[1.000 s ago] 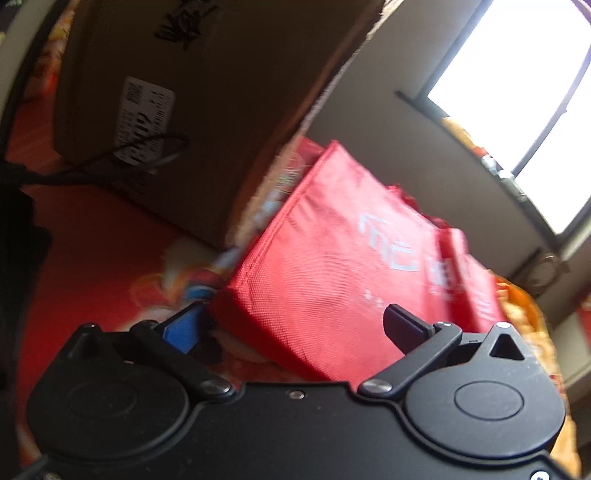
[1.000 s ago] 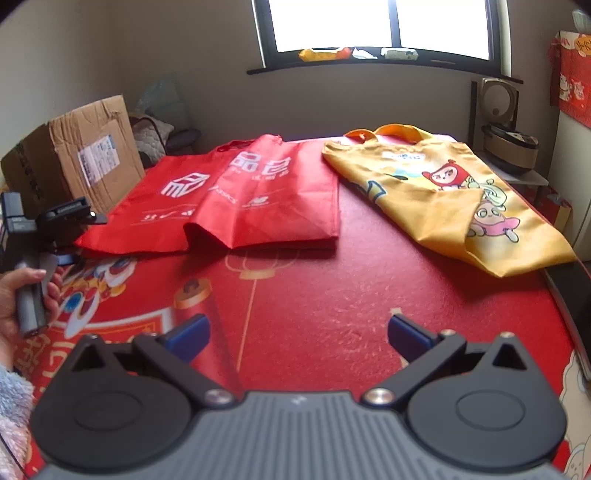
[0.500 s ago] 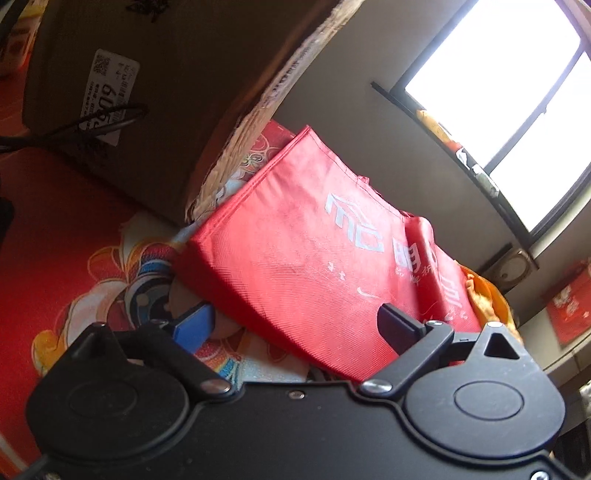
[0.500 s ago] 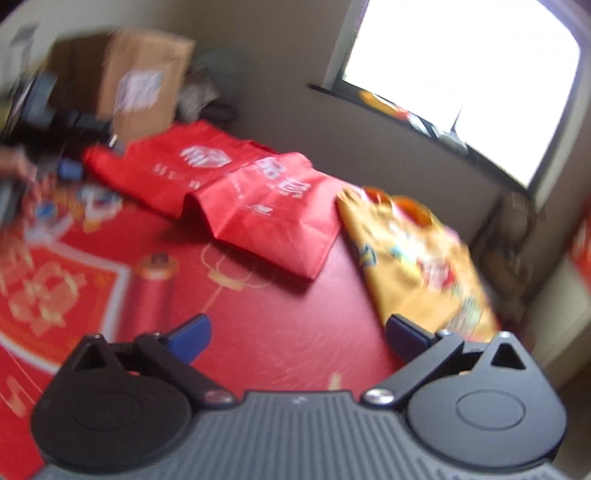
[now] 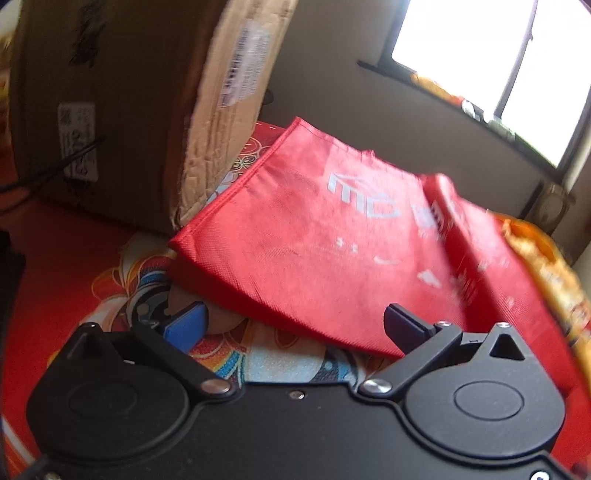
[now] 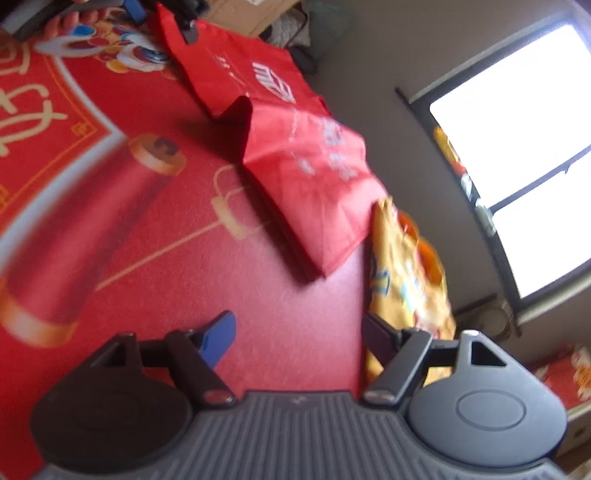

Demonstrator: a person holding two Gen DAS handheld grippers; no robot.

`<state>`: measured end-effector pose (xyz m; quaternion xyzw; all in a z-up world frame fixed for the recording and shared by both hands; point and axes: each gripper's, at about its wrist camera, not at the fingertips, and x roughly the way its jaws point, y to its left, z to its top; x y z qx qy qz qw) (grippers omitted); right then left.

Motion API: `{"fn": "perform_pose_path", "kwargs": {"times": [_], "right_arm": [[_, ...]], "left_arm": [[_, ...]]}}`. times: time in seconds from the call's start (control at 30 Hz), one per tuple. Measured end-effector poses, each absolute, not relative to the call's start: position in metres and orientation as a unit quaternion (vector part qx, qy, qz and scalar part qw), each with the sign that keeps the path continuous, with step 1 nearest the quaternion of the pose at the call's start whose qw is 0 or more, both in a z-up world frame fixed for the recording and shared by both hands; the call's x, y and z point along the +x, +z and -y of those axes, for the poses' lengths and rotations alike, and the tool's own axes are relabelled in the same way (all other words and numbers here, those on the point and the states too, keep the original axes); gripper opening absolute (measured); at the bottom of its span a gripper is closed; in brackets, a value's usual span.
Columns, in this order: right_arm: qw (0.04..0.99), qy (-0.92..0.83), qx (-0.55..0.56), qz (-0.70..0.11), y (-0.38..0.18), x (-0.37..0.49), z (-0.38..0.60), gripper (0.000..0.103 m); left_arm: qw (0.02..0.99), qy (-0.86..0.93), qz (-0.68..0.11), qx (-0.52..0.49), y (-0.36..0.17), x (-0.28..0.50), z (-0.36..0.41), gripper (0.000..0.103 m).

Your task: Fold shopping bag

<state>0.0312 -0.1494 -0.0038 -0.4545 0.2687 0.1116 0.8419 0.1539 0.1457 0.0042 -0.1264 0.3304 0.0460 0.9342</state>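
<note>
Left wrist view: the red shopping bag [image 5: 332, 251] lay flat on the red printed counter [image 5: 66, 251], its near corner lifted slightly off the cloth and pointing at the camera. Open counter ran to the left of that corner. A cardboard box [image 5: 147, 110] stood just behind the bag's far left edge, closing that side. A yellow bag [image 5: 546, 258] edged in beyond the red bag at right. A window [image 5: 498, 62] sat in the wall behind. The left claw [image 5: 291, 325] hung low, angled down at the bag's near edge, jaws spread. The blue left pad [image 5: 184, 325] was over bare cloth; the dark right finger [image 5: 406, 326] overlapped the bag's hem in the picture, contact not discernible. Nothing was pinched.

Right wrist view: frame rolled hard, somewhat blurred. The red shopping bag [image 6: 280, 140] stretched from top centre toward mid-frame, one end folded over itself. The yellow bag [image 6: 406, 273] lay just beside its nearer corner, along the counter's window-side edge. Wide bare counter [image 6: 184, 229] lay between the bag and the right claw [image 6: 299, 332]. The right claw's jaws were closing, nothing between them, only cloth below. At top left a person's hand [image 6: 70, 20] held the other claw at the bag's far corner. The cardboard box [image 6: 243, 11] showed at the top edge.
</note>
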Motion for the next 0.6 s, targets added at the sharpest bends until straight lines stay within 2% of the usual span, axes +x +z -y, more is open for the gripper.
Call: {"fn": "perform_pose_path", "kwargs": {"times": [0.23, 0.3, 0.6], "right_arm": [[0.831, 0.131, -0.495, -0.219, -0.013, 0.064, 0.111, 0.071], [0.832, 0.140, -0.494, -0.209, -0.014, 0.074, 0.100, 0.069], [0.842, 0.160, -0.480, -0.185, -0.013, 0.101, 0.075, 0.070]], "left_arm": [[0.936, 0.058, -0.337, -0.081, 0.005, 0.144, -0.139, 0.103], [0.936, 0.058, -0.336, -0.086, 0.005, 0.145, -0.140, 0.103], [0.934, 0.056, -0.337, -0.103, 0.006, 0.151, -0.142, 0.103]]}}
